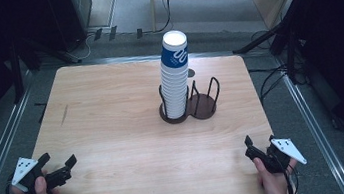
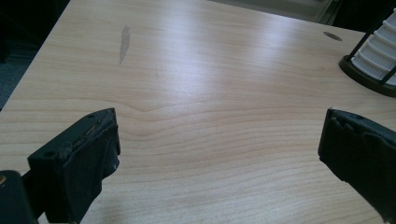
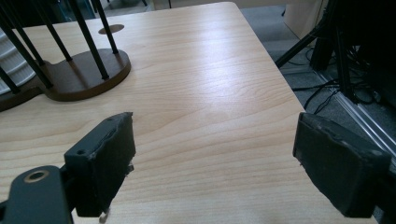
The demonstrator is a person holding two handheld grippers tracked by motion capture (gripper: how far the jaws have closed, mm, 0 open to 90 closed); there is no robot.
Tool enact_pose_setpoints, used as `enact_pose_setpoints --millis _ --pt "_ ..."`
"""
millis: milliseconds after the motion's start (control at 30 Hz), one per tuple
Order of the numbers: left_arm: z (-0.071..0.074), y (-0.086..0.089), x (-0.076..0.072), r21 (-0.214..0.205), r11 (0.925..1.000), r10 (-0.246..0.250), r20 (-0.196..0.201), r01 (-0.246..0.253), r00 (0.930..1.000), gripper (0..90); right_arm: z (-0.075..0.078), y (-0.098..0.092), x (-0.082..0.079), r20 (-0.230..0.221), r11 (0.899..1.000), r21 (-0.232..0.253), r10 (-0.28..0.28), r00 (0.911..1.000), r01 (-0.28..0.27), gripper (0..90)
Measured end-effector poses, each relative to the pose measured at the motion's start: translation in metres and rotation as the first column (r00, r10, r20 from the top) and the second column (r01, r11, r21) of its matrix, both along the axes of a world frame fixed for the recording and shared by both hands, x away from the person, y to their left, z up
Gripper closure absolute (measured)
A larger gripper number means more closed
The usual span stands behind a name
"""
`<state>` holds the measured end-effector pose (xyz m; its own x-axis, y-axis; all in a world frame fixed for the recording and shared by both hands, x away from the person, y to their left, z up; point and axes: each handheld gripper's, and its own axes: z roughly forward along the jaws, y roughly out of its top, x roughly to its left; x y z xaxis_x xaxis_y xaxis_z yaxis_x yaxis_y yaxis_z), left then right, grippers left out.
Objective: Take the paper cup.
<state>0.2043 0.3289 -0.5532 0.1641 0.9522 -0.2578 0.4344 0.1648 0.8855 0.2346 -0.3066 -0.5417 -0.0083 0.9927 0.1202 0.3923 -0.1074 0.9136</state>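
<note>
A tall stack of white paper cups (image 1: 174,79), the top one banded blue, stands upright in the left ring of a dark wooden holder (image 1: 203,107) with black wire posts, at the table's middle right. The holder's right ring is empty. My left gripper (image 1: 59,160) is held over the near left corner, open, with nothing between its pads. In the left gripper view the gripper (image 2: 219,140) faces bare wood, with the cups (image 2: 380,51) at the far right. My right gripper (image 1: 260,141) is at the near right edge, open and empty. In the right gripper view the gripper (image 3: 215,149) has the holder (image 3: 88,70) ahead to the left.
The light wooden table (image 1: 111,110) has a small round hole (image 1: 191,73) behind the holder and a faint grey smear (image 2: 124,42) on its left side. Dark stands and cables (image 1: 278,37) crowd the floor past the right edge.
</note>
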Motion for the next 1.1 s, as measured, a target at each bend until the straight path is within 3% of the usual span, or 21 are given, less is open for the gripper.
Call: enact_pose_setpoints --millis 300,400,600,900,1100 --pt "0.000 -0.001 0.001 0.014 0.9999 -0.002 -0.005 0.002 1.0000 0.0 0.003 0.006 0.002 -0.013 0.998 -0.056 0.022 0.9997 -0.023 13.3" --pt "0.000 -0.001 0.001 0.009 1.0000 -0.003 -0.007 0.003 1.0000 0.0 0.008 0.010 0.001 -0.002 0.999 -0.025 0.027 0.9996 -0.027 13.4" --pt "0.000 0.000 0.001 -0.001 1.0000 0.001 -0.003 -0.001 1.0000 0.0 0.027 0.025 0.000 0.026 0.997 -0.031 0.068 0.9973 -0.067 13.7" --pt "0.000 0.000 0.001 -0.003 1.0000 -0.004 -0.004 0.004 1.0000 0.0 0.052 0.045 0.002 0.066 0.994 0.003 0.109 0.9918 -0.110 13.6" --pt "0.000 0.001 0.001 -0.007 1.0000 -0.004 -0.005 0.004 1.0000 0.0 0.068 0.060 0.006 0.084 0.990 -0.009 0.141 0.9865 -0.141 12.5"
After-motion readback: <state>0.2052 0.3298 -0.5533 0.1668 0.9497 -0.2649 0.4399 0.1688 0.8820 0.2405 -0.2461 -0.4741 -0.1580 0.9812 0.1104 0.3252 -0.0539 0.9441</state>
